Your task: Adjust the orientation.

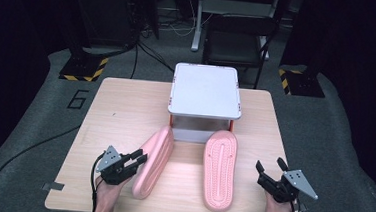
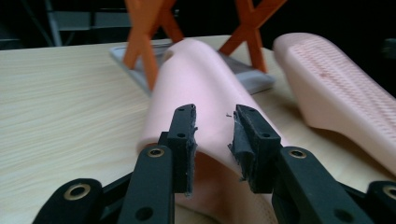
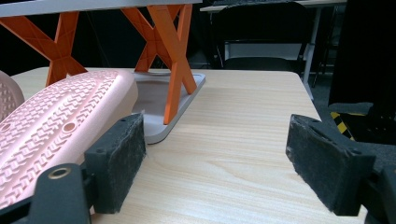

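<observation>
Both of my grippers sit at the near edge of the wooden table (image 1: 121,106). My left gripper (image 1: 138,158) reaches against the left pink slipper (image 1: 153,159), which stands tipped on its side; its jaws are slightly parted, with the slipper's strap just beyond the pads and not pinched. My right gripper (image 1: 268,167) rests with jaws spread wide, apart from the right pink slipper (image 1: 219,169), which lies sole-up just beside it. Beyond both slippers stands a white shoe rack (image 1: 206,89) on orange crossed legs. Farther off are grey floor, cables and a black chair (image 1: 238,42).
</observation>
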`<state>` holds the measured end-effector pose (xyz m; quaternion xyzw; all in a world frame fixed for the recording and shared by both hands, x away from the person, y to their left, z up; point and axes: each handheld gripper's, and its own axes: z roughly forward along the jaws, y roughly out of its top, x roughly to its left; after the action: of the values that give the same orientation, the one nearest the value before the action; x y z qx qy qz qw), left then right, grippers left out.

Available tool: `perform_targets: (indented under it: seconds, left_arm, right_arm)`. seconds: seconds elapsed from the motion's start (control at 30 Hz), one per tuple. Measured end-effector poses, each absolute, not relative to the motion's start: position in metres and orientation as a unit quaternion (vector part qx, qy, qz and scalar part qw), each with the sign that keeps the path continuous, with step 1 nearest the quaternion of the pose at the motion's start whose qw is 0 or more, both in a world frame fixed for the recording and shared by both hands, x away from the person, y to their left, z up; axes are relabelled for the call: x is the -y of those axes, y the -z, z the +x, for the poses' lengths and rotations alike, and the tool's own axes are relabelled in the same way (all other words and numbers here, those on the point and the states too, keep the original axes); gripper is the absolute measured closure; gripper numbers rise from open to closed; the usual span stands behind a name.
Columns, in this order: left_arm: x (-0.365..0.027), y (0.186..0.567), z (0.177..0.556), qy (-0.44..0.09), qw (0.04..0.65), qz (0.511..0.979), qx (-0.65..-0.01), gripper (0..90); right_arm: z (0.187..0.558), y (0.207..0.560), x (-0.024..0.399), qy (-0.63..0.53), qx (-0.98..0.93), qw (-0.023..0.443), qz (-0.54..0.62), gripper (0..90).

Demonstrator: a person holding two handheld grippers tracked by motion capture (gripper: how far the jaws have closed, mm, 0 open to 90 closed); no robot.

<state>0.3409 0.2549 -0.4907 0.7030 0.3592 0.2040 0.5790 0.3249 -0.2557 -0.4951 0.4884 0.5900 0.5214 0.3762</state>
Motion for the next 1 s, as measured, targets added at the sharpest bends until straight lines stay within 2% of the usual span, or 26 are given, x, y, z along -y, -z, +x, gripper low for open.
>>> perform_targets:
  seconds: [0.13,0.27,0.37,0.6,0.77,1.0]
  left_arm:
    - [-0.240,0.486,0.340,-0.180,0.594,0.712,-0.329,66.1]
    - [-0.220,0.483,0.337,-0.163,0.592,0.733,-0.293,57.0]
    - [-0.212,0.479,0.334,-0.152,0.601,0.735,-0.275,54.6]
    - [-0.222,0.477,0.333,-0.169,0.612,0.715,-0.293,49.1]
    - [-0.232,0.479,0.335,-0.181,0.598,0.715,-0.313,42.9]
    - [-0.245,0.481,0.336,-0.193,0.589,0.715,-0.323,39.2]
  right_arm:
    - [0.325,0.495,0.255,-0.522,-0.591,0.374,0.488,19.6]
    - [0.325,0.495,0.254,-0.521,-0.592,0.375,0.488,19.6]
    - [0.325,0.495,0.256,-0.521,-0.592,0.374,0.488,19.6]
    - [0.325,0.495,0.257,-0.523,-0.590,0.372,0.490,19.6]
    - [0.325,0.495,0.256,-0.527,-0.591,0.370,0.486,19.3]
    - [0.326,0.495,0.254,-0.534,-0.593,0.364,0.481,18.7]
